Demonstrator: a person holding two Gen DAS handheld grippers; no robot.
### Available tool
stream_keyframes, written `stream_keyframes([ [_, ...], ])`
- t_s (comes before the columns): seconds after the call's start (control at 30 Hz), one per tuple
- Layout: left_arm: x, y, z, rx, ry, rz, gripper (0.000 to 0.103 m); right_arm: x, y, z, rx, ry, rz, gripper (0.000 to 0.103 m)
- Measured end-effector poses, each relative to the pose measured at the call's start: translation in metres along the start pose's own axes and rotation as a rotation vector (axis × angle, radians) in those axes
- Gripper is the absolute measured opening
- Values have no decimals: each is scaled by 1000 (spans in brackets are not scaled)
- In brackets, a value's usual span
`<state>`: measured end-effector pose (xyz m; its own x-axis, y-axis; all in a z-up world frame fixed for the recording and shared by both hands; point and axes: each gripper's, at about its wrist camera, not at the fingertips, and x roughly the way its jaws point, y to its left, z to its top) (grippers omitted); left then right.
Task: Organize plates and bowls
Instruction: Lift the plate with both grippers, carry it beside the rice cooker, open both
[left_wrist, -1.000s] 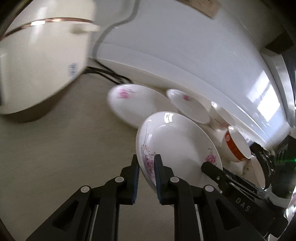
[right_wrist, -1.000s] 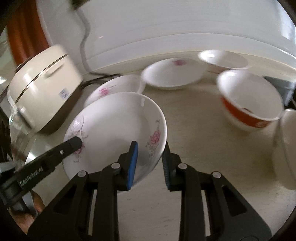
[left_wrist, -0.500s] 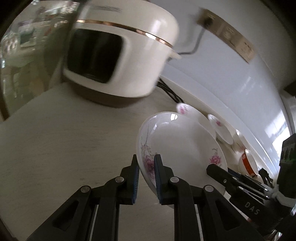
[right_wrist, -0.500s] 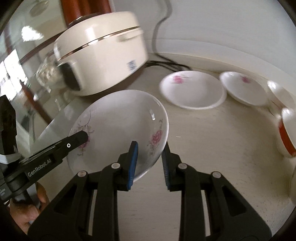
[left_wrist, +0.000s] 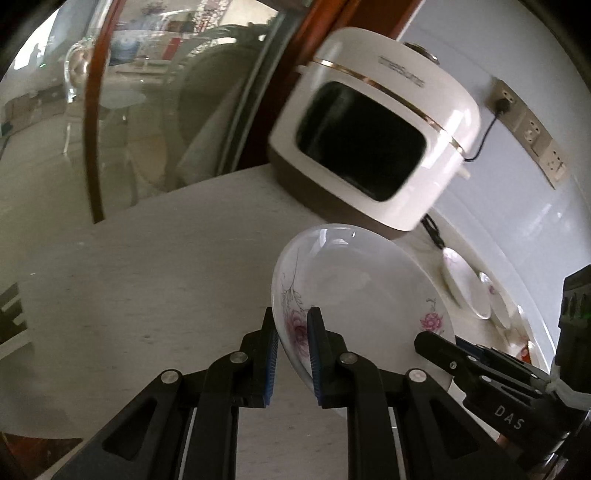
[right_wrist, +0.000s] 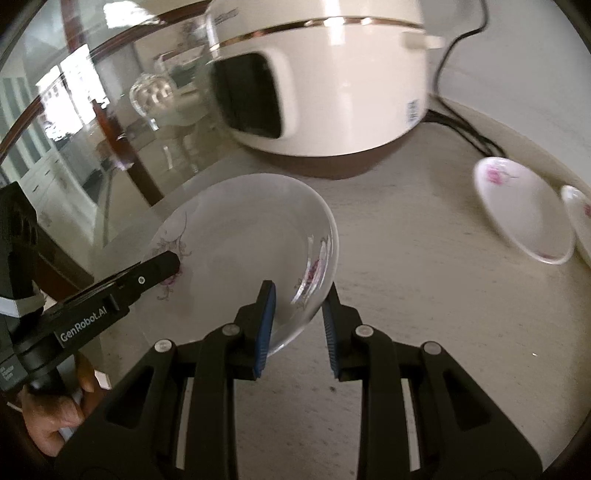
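Countertop (left_wrist: 155, 280), pale and stone-patterned, lay beneath everything you held; at its far edge stood the white rice cooker (left_wrist: 373, 129) with its gold band and dark front panel, its black cord running up to a wall socket (left_wrist: 502, 101); behind the counter's left edge a glass pane in a red-brown wooden frame (left_wrist: 92, 122) reflected the room. You held the floral plate (right_wrist: 243, 243) tilted above the counter, in front of the cooker, with a gripper on each side of it; your left gripper (left_wrist: 291, 354) had its blue-padded fingers pinched on the rim over a pink flower, and your right gripper (right_wrist: 295, 321) straddled the opposite rim, though I could not tell whether its pads actually pressed the china, since a gap showed on the inner side. Two more white dishes with pink flowers sat on the counter to the right, near the wall: a larger plate (right_wrist: 524, 210) and, just beside it, a smaller one (right_wrist: 580, 218) cut by the edge of the view. Your hand (right_wrist: 55, 410) gripped the left gripper's handle at the lower left of the right wrist view.
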<state>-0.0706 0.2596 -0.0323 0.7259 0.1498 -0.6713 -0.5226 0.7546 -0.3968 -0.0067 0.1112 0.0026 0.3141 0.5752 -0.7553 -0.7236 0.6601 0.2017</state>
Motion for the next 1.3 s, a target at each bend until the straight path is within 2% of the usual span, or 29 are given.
stream_keyframes([
  [0.3, -11, 14, -11, 15, -5, 69, 16, 13, 10, -8, -70, 24, 52, 29],
  [0.57, -11, 22, -16, 16, 10, 111, 17, 24, 17, -10, -109, 54, 58, 29],
  [0.73, -14, 18, -14, 28, 6, 106, 40, 25, 22, -11, -128, 58, 84, 31],
  [0.93, -16, 20, -15, 40, -5, 114, 48, 26, 19, -10, -138, 70, 120, 37],
  [0.97, -17, 20, -14, 39, -9, 113, 49, 25, 18, -9, -137, 67, 126, 42],
  [1.0, -18, 21, -14, 39, -13, 111, 52, 23, 18, -9, -137, 62, 131, 53],
  [1.07, -21, 22, -12, 43, -30, 118, 54, 19, 15, -8, -134, 44, 142, 66],
  [1.2, -33, 20, -6, 40, -101, 117, 57, 12, 5, -3, -102, 13, 154, 73],
  [1.3, -44, 12, -2, 55, -165, 118, 58, 8, -12, 1, -44, -15, 147, 74],
])
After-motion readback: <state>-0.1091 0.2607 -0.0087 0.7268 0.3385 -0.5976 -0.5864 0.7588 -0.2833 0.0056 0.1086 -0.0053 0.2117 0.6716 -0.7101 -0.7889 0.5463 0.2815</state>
